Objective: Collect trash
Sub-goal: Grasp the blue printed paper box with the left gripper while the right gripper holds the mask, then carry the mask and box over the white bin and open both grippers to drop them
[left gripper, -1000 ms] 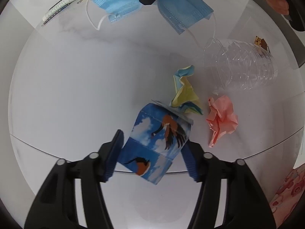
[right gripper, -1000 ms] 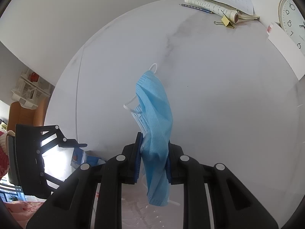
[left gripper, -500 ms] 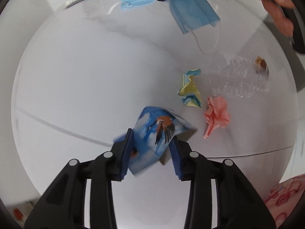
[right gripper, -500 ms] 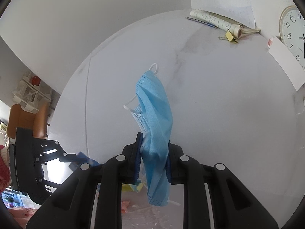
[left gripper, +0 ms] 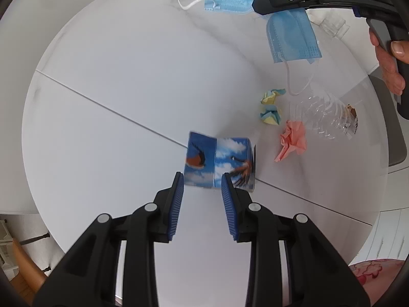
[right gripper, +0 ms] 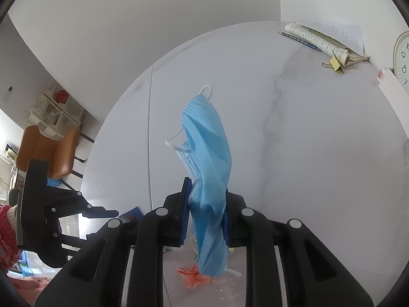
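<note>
A blue carton (left gripper: 204, 158) printed with birds sits squashed at the tips of my left gripper (left gripper: 202, 179). The jaws are closing and the pads pinch its near edge. My right gripper (right gripper: 207, 189) is shut on a light blue face mask (right gripper: 207, 148), which hangs above the white table (left gripper: 115, 76). Loose on the table lie a yellow-and-blue paper ball (left gripper: 270, 108), a pink paper ball (left gripper: 292, 140), a crushed clear bottle (left gripper: 322, 115) and a small brown wrapper (left gripper: 351, 120).
A rolled booklet (right gripper: 317, 42), a pencil and a yellow binder clip (right gripper: 334, 64) lie at the table's far edge beside a clock (right gripper: 402, 58). A small clear container (left gripper: 333, 24) stands near them. An orange chair (right gripper: 48, 153) stands beyond the left rim. A person's hand (left gripper: 388, 58) holds the right gripper.
The left jaws have narrowed from wide around the carton to pinching it, and the wrist rolled. The carton has moved away from the yellow paper. The right gripper rose slightly with the mask.
</note>
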The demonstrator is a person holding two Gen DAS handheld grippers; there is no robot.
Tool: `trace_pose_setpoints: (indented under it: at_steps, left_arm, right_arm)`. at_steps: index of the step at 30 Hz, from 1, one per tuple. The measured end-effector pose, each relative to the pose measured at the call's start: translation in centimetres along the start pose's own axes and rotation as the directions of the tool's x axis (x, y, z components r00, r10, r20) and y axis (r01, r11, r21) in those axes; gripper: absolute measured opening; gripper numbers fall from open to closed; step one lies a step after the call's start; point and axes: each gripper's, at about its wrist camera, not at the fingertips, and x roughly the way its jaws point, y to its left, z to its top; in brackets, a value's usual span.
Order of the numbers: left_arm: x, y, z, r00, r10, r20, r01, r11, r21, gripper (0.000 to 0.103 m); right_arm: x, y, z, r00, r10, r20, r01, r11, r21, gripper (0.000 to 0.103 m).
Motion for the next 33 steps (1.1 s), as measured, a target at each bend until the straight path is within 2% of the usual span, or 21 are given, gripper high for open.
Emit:
trace_pose_setpoints:
  at_steps: [2,3,4,5,7,9,10,11,13,14,15,17,18,21,23,28,29,31,33]
  left_arm:
    - [-0.2,-0.1,-0.3,1.0,0.015,-0.008,-0.015,1.0,0.002,0.036]
    - [-0.3,-0.1,-0.4,1.0,0.012,-0.011,-0.012,1.0,-0.007,0.045]
    - [-0.5,-0.2,-0.3,1.0,0.006,-0.015,-0.006,1.0,-0.027,0.059]
    - [-0.6,0.1,-0.2,1.0,0.001,-0.015,-0.002,0.999,-0.054,0.065]
    - [-1.0,0.2,0.3,1.0,-0.019,-0.014,0.017,0.989,-0.146,0.08]
    - [-1.1,0.6,0.6,0.999,-0.042,-0.028,0.032,0.958,-0.285,0.085]
    - [-0.9,1.2,0.6,0.997,-0.054,-0.048,0.03,0.915,-0.403,0.091]
    - [-0.7,1.7,0.5,0.996,-0.076,-0.049,0.041,0.863,-0.504,0.091]
    - [-0.3,2.5,-0.1,0.993,-0.111,-0.046,0.052,0.742,-0.668,0.091]
    - [0.2,2.9,-0.6,0.991,-0.13,-0.042,0.052,0.644,-0.764,0.091]
    - [0.7,3.1,-0.9,0.99,-0.137,-0.045,0.041,0.565,-0.824,0.091]
    - [1.7,3.3,-1.3,0.991,-0.123,-0.061,-0.002,0.435,-0.9,0.091]
    - [2.1,3.3,-1.3,0.991,-0.098,-0.088,-0.043,0.389,-0.92,0.091]
    - [2.9,3.3,-0.9,0.989,-0.062,-0.136,-0.111,0.3,-0.948,0.091]
    - [3.1,3.0,-0.5,0.985,-0.037,-0.166,-0.151,0.268,-0.952,0.091]
    - [3.6,2.5,0.1,0.97,0.008,-0.244,-0.239,0.231,-0.943,0.089]
    - [3.9,2.2,0.5,0.969,0.019,-0.248,-0.246,0.231,-0.941,0.085]
    - [4.0,2.1,0.5,0.969,0.02,-0.248,-0.245,0.248,-0.937,0.061]
    - [4.3,1.9,0.6,0.969,-0.003,-0.246,-0.235,0.277,-0.932,0.051]
  right_arm:
    - [0.0,0.0,0.0,1.0,0.006,-0.001,-0.006,1.0,-0.002,0.021]
    - [-0.1,0.0,0.0,1.0,0.006,0.0,-0.006,1.0,-0.003,0.021]
    - [-0.1,-0.1,0.1,1.0,0.006,0.003,-0.006,1.0,-0.003,0.021]
    - [-0.2,-0.3,0.1,1.0,0.008,0.006,-0.008,1.0,-0.003,0.021]
    - [-0.3,-0.5,0.3,1.0,0.014,0.013,-0.014,1.0,-0.003,0.021]
    - [-0.5,-0.8,0.3,1.0,0.016,0.024,-0.016,1.0,-0.004,0.021]
    - [-0.5,-0.9,0.3,0.999,0.017,0.028,-0.017,1.0,-0.004,0.021]
    - [-0.7,-0.9,0.1,0.999,0.018,0.033,-0.018,1.0,-0.003,0.021]
    - [-0.8,-1.4,0.2,0.999,0.021,0.042,-0.021,1.0,-0.002,0.021]
    - [-0.8,-1.6,0.2,0.999,0.022,0.045,-0.022,1.0,-0.001,0.021]
    - [-0.8,-1.9,0.2,0.999,0.027,0.047,-0.027,1.0,-0.002,0.021]
    - [-0.8,-2.2,0.1,0.998,0.03,0.05,-0.03,1.0,-0.002,0.021]
    - [-0.8,-2.5,0.1,0.998,0.031,0.051,-0.031,1.0,-0.004,0.021]
    - [-0.9,-3.2,0.1,0.998,0.041,0.056,-0.041,0.999,-0.007,0.022]
    - [-0.8,-3.7,0.0,0.997,0.05,0.057,-0.049,0.999,-0.006,0.022]
    - [-0.3,-4.3,-0.1,0.996,0.071,0.052,-0.07,0.997,-0.008,0.022]
    - [-0.3,-4.4,-0.1,0.996,0.074,0.053,-0.074,0.997,-0.008,0.022]
    - [-0.3,-4.5,-0.3,0.995,0.082,0.056,-0.082,0.997,-0.006,0.022]
    - [-0.3,-4.6,-0.3,0.995,0.085,0.058,-0.085,0.996,-0.004,0.022]
